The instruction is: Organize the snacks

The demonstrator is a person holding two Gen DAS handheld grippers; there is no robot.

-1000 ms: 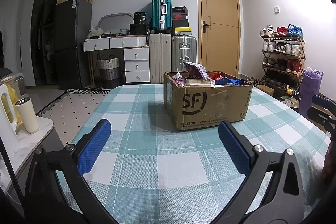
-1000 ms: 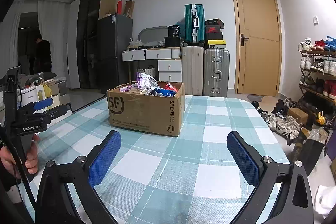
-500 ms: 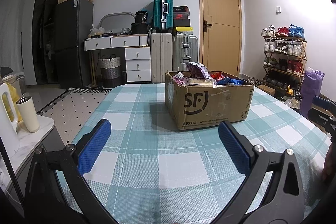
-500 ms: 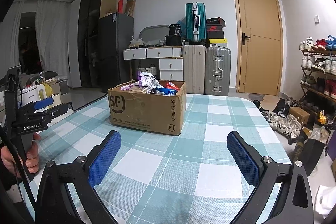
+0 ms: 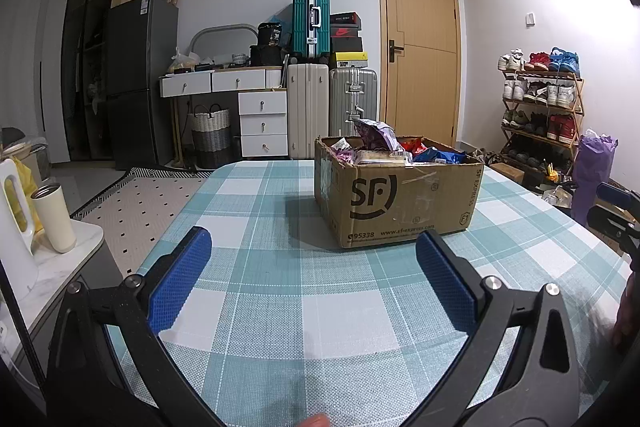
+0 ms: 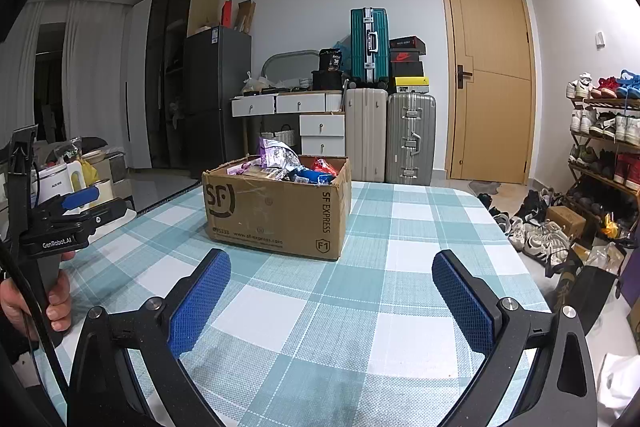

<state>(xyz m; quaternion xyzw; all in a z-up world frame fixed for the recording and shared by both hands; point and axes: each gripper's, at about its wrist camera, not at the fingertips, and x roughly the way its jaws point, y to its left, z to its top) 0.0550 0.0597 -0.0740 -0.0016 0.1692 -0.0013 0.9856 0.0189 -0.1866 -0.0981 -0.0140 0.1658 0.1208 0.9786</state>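
A brown SF Express cardboard box [image 5: 400, 199] stands on the teal-checked tablecloth [image 5: 280, 307], filled with snack packets [image 5: 376, 137] in purple, red and blue. The same box [image 6: 276, 207] shows in the right wrist view, left of centre, with its snack packets [image 6: 280, 155] heaped above the rim. My left gripper [image 5: 312, 255] is open, low over the cloth, short of the box. My right gripper [image 6: 332, 275] is open too, empty, in front of the box's right corner. The left gripper [image 6: 80, 203] also appears at the far left, held by a hand [image 6: 52, 299].
A side counter with a white cup [image 5: 54, 219] and kettle [image 5: 12, 223] lies left of the table. A shoe rack [image 5: 540, 115] and scattered shoes [image 6: 536, 231] lie to the right. Suitcases [image 5: 310, 23], drawers [image 5: 262, 123] and a door [image 5: 420, 47] line the back wall.
Both views have crept slightly forward, so the box sits a little closer. Both grippers stay open and empty.
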